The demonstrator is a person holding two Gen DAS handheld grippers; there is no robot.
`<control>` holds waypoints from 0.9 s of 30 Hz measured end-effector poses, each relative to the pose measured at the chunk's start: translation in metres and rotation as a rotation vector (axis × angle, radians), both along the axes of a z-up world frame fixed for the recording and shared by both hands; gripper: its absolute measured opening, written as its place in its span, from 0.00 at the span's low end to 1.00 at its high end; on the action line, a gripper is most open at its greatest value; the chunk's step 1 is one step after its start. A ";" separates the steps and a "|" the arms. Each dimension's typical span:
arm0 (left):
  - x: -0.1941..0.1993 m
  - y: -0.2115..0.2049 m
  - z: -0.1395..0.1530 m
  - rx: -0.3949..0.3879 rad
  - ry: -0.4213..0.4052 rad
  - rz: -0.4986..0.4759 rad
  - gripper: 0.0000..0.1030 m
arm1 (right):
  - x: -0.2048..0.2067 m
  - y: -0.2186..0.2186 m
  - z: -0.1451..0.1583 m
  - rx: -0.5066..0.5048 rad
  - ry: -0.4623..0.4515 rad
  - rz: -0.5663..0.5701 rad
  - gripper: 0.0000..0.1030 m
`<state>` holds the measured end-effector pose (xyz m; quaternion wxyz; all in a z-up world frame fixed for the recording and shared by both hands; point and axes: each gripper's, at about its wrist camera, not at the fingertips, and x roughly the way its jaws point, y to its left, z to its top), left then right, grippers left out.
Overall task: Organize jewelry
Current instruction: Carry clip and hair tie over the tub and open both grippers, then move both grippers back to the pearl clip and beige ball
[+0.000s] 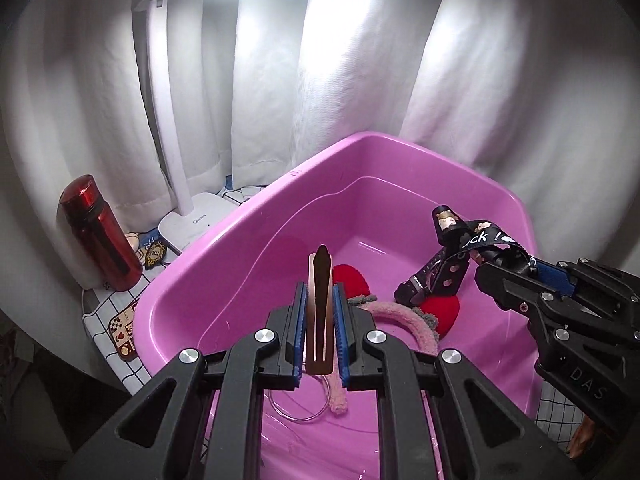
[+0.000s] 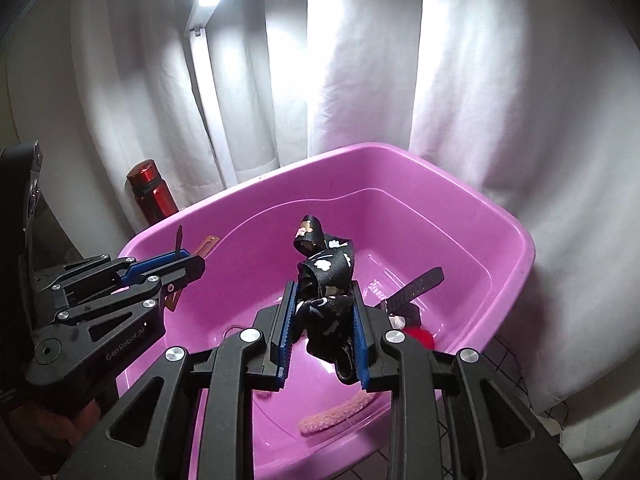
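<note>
The left gripper (image 1: 319,322) pinches a flat rose-gold hair clip (image 1: 319,312) between its blue pads, and the clip stands upright with its dark pointed tongue on top. The right gripper (image 2: 324,340) is pressed on a bunched black ribbon (image 2: 326,280) with white clouds and small cartoon faces; a loop of the ribbon rises above the pads. Both grippers hang over a pink plastic tub (image 1: 400,152).

In the tub lie a pink fluffy headband (image 1: 404,318) with red round ears, a thin clear ring (image 1: 294,414) and a black perforated strap (image 2: 418,286).

The tub sits on a worktop with a checked cloth (image 1: 116,360). To the left of the tub stand a red bottle (image 1: 98,234) and a white desk lamp (image 1: 192,222), before a white curtain (image 1: 500,92).
</note>
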<state>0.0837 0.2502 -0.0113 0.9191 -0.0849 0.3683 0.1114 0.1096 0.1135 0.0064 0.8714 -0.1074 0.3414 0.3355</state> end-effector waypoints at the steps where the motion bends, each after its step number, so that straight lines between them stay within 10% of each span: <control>1: 0.002 0.002 -0.002 -0.002 0.013 0.004 0.13 | 0.004 0.002 -0.004 -0.010 0.013 -0.005 0.24; 15: 0.020 0.011 -0.027 0.005 0.162 0.036 0.15 | 0.030 0.013 -0.029 -0.134 0.083 -0.075 0.27; 18: 0.019 0.008 -0.025 0.038 0.157 0.036 0.30 | 0.031 0.013 -0.031 -0.145 0.090 -0.081 0.46; 21: 0.015 0.008 -0.020 0.052 0.135 0.054 0.74 | 0.032 0.010 -0.029 -0.127 0.094 -0.093 0.58; 27: 0.010 0.008 -0.012 0.076 0.119 0.073 0.85 | 0.031 0.001 -0.022 -0.095 0.084 -0.117 0.58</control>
